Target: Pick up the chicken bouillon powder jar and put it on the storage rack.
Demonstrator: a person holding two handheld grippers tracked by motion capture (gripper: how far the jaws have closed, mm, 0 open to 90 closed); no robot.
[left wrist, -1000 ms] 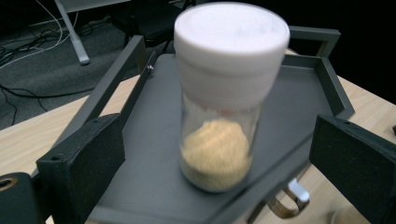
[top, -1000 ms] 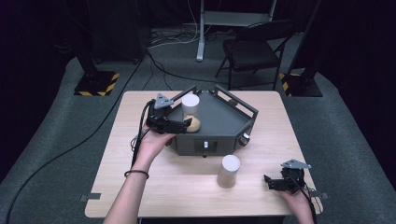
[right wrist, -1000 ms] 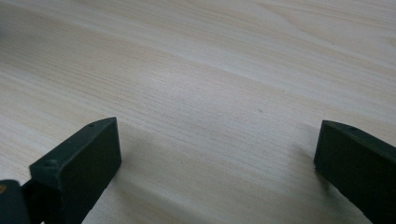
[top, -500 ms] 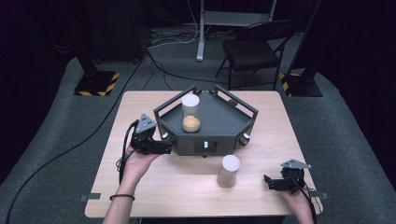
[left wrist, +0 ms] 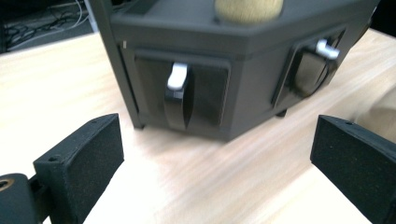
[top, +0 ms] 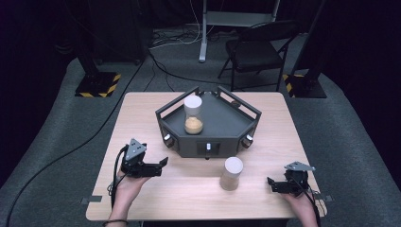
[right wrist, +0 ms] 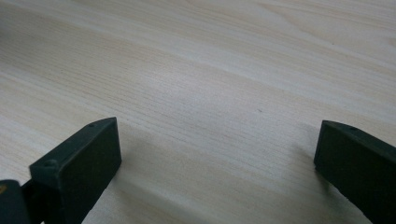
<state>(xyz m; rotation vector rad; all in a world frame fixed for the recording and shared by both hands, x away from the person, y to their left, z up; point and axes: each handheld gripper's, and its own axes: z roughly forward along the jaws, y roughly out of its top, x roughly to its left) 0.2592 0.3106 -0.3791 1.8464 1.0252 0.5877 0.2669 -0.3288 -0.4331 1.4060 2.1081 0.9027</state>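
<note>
While dark tray (top: 236,130) holds one jar (top: 193,115), second jar (top: 231,173) stands between both tongs — gaping wide, empty

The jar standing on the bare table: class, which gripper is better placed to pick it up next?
Probably the right gripper: it lies open, level with the jar and pointing at it. The left gripper faces the dark tray.

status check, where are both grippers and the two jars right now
Left gripper open, empty, facing the dark tray. Right gripper open, empty, low over the table. One jar in the tray, other jar on the table between grippers. Nothing blocking.
</note>
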